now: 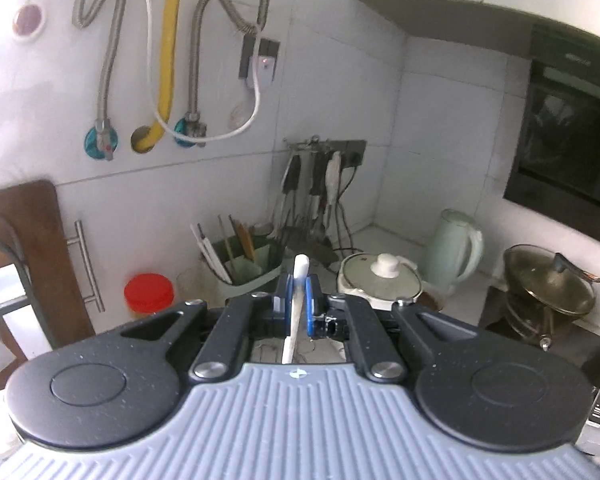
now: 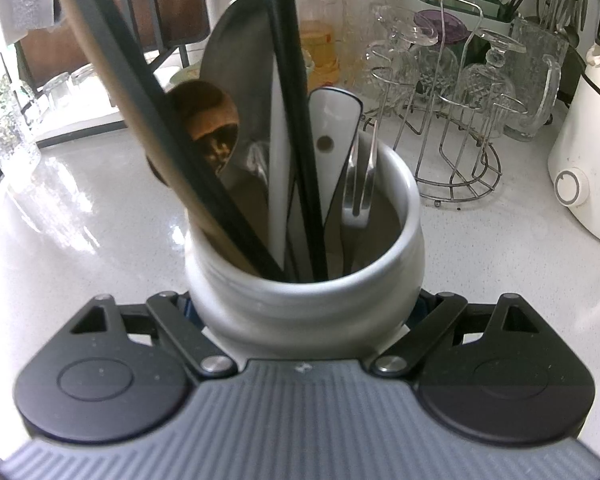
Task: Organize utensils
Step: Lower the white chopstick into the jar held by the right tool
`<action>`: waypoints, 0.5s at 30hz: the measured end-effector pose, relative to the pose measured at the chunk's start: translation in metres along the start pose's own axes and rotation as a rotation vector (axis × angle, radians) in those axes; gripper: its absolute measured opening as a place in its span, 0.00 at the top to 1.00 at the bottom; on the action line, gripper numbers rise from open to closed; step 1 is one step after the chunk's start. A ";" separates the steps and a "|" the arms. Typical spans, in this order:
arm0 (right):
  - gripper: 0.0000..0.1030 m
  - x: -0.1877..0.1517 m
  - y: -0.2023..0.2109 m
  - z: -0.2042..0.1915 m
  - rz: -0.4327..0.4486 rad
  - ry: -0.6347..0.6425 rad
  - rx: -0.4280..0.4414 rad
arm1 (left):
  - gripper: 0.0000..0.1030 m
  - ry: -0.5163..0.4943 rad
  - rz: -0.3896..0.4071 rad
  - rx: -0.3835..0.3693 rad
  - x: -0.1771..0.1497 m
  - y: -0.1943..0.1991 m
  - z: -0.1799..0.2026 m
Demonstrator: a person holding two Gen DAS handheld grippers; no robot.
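Left tongs raised in the air, blue pads pinched on a slim white utensil handle that runs upright between them, its tip poking above the pads. Beyond, against the tiled wall: a green utensil caddy with chopsticks, knives on a wall rack, a white rice cooker, a pale green kettle, a glass-lidded pot, a red-lidded jar. Right tongs spread wide around the belly of a white ceramic crock, one finger on each side, pressed close to its wall; cannot tell whether actually gripping. Crock standing upright on the white tabletop, crowded with utensils: a wooden spoon, a long wooden handle, black chopsticks, a dark spatula, a white-handled tool, a metal fork with tines down. Behind the crock, a wire rack with upturned cut glasses, a glass pitcher, an oil bottle with red cap. At far right, the white cooker body with a round dial.
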State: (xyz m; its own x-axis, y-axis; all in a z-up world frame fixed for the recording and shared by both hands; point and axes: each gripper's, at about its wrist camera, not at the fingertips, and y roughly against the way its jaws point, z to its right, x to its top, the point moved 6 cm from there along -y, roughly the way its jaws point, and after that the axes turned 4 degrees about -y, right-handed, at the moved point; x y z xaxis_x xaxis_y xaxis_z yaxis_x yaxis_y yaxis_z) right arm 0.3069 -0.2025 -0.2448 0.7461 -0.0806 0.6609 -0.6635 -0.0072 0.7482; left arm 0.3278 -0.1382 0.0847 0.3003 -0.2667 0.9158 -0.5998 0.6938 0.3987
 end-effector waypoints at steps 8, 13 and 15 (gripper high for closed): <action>0.11 0.001 -0.001 -0.002 0.002 0.023 0.021 | 0.93 0.069 -0.039 0.041 -0.011 -0.012 -0.016; 0.11 0.002 -0.002 -0.003 0.007 0.035 0.029 | 0.93 0.084 -0.003 0.102 0.002 0.000 -0.027; 0.11 0.002 -0.003 -0.003 0.010 0.038 0.032 | 0.93 0.089 0.012 0.114 0.009 0.005 -0.030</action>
State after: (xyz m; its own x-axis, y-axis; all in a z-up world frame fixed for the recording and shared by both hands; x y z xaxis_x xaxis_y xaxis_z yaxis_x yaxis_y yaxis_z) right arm 0.3104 -0.1992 -0.2451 0.7407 -0.0426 0.6704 -0.6718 -0.0383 0.7398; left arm 0.3491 -0.1169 0.0934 0.3537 -0.1950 0.9148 -0.6828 0.6146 0.3950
